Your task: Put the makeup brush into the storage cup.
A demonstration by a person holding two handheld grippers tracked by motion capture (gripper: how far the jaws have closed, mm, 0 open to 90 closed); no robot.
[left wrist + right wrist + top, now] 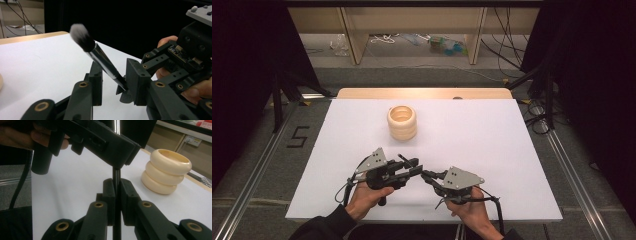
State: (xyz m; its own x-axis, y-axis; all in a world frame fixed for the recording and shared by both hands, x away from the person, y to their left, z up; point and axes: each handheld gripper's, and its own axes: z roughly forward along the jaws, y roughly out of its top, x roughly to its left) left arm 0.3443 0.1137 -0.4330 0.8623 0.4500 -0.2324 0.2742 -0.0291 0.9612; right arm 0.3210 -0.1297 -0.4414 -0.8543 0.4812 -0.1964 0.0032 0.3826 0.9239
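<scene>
Overhead, both grippers meet low over the white table (492, 135), a cream ringed holder (402, 122) beyond. Alongside the left gripper (112, 82), its unclenched jaws flank a light, slim makeup brush (100, 56); grip its stiff handle, not the soft bristles. Right gripper (116, 195): clamped on that handle.

Holder (402, 122) on table (492, 150), behind brush (408, 161) and grippers

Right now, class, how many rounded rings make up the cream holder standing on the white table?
3: the cream holder shows a bottom ring resting on the white table, a middle ring on it, and an open-mouthed top ring. No others can be seen.
</scene>
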